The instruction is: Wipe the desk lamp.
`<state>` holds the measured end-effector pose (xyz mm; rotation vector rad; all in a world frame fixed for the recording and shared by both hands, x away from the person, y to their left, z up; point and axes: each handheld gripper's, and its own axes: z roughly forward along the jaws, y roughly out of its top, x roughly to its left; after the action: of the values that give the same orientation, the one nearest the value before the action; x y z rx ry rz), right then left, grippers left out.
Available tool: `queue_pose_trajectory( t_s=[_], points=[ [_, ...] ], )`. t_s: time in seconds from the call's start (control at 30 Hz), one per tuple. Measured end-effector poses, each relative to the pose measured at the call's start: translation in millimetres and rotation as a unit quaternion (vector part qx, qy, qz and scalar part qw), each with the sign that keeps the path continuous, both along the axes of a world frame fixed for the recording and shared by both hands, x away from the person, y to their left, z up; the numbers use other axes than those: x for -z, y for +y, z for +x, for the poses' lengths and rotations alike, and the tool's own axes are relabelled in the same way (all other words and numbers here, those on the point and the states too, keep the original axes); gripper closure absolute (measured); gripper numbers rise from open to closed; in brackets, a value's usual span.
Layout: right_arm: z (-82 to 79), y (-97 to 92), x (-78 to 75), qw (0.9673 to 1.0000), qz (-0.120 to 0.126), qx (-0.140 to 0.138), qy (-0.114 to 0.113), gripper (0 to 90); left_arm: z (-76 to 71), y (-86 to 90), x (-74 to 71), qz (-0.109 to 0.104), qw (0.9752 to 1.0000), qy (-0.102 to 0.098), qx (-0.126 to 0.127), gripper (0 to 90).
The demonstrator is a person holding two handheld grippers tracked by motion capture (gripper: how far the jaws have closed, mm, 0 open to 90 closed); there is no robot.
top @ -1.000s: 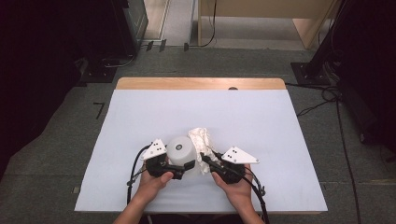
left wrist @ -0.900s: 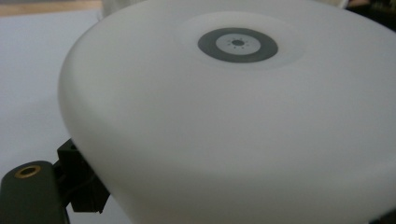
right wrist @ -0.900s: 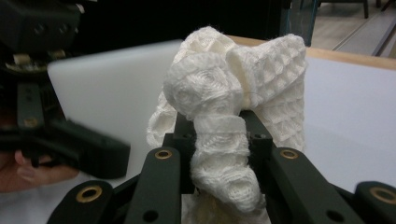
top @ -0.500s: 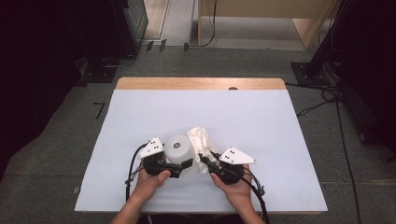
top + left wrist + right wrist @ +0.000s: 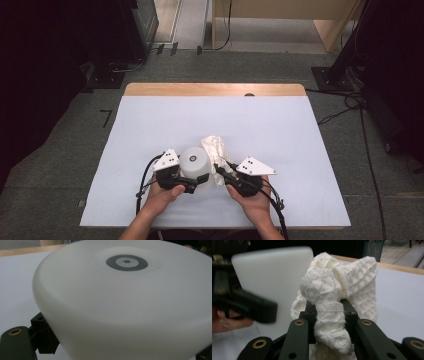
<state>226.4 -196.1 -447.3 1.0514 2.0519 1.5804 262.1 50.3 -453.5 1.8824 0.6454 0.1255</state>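
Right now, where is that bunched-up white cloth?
In the high view the white cloth sits near the table's front middle, clamped in the right gripper, just right of the white container.

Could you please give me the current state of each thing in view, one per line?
White container: upside down on the table, gripped at its side by the left tool.
Waffle-weave cloth: bunched up, pinched in the right tool, beside the container.
Left tool: shut on the container.
Right tool: shut on the cloth.
Table: covered by a white sheet.
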Motion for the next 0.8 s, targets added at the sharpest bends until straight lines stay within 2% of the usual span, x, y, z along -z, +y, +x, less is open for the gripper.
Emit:
queue_pose_trajectory(
  t_s=[0.17, 0.27, 0.37, 0.47, 0.57, 0.67, 0.8],
  points=[
    [-2.1, -3.7, -6.8, 0.9999, 0.006, 0.004, -0.014, 72.8, -1.1, -7.0, 3.4, 0.031, 0.9995, -0.005, 0.004, 8.5],
    [-1.2, -4.7, -5.9, 0.9999, 0.002, 0.004, -0.013, 72.8, -1.2, -7.4, 3.8, 0.033, 0.9994, -0.008, -0.001, 8.5],
    [0.2, -4.3, -3.0, 1.0000, -0.002, 0.005, -0.008, 72.8, -0.2, -4.7, 2.6, 0.031, 0.9990, -0.018, -0.025, 8.5],
    [0.8, -4.7, -1.6, 0.9999, -0.003, 0.009, -0.007, 72.8, 2.6, -1.2, 5.2, 0.045, 0.9965, -0.037, -0.060, 8.5],
    [2.1, -6.6, -0.4, 0.9999, -0.004, 0.015, -0.006, 72.8, 4.5, 1.0, 11.2, 0.064, 0.9932, -0.050, -0.084, 8.5],
    [2.9, -8.8, 0.7, 0.9998, -0.003, 0.021, -0.003, 72.8, 3.8, -1.2, 15.4, 0.090, 0.9894, -0.067, -0.092, 8.5],
    [3.8, -11.4, 1.1, 0.9997, -0.003, 0.025, -0.003, 72.8, 1.8, -0.5, 17.1, 0.091, 0.9891, -0.074, -0.089, 8.4]
  ],
)
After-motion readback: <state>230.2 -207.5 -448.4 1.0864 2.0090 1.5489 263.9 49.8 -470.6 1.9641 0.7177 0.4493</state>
